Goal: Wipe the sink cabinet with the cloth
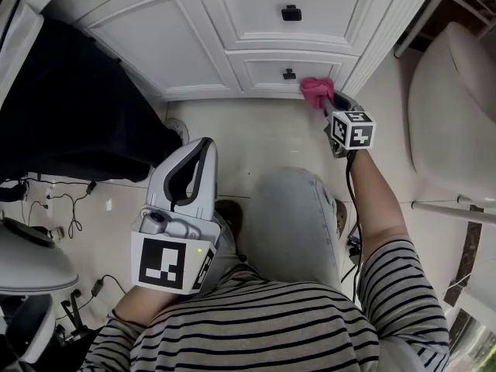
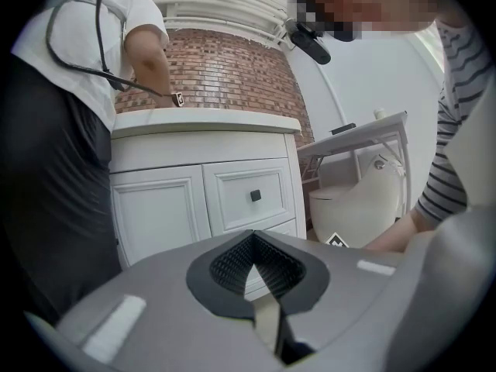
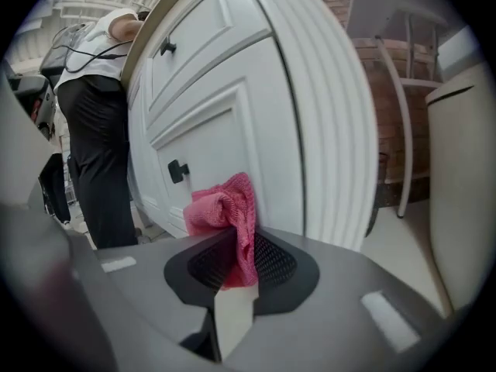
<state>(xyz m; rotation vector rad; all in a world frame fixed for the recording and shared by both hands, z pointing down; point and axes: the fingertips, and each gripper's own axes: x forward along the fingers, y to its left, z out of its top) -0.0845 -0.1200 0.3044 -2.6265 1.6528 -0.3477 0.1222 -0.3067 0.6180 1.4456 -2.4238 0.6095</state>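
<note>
the right arm stretches straight out toward 1 o'clock, its right gripper [image 1: 325,105] clenched on the pink cloth [image 1: 316,91]. the cloth lies against the lower drawer [image 1: 263,70] of the white sink cabinet [image 1: 155,22], just at 3 o'clock of the drawer's black knob [image 1: 289,74]. the left arm is bent and held close to the knee at 8 o'clock. the left gripper [image 1: 195,157] is empty, its jaws closed together, and it points toward the cabinet.
</note>
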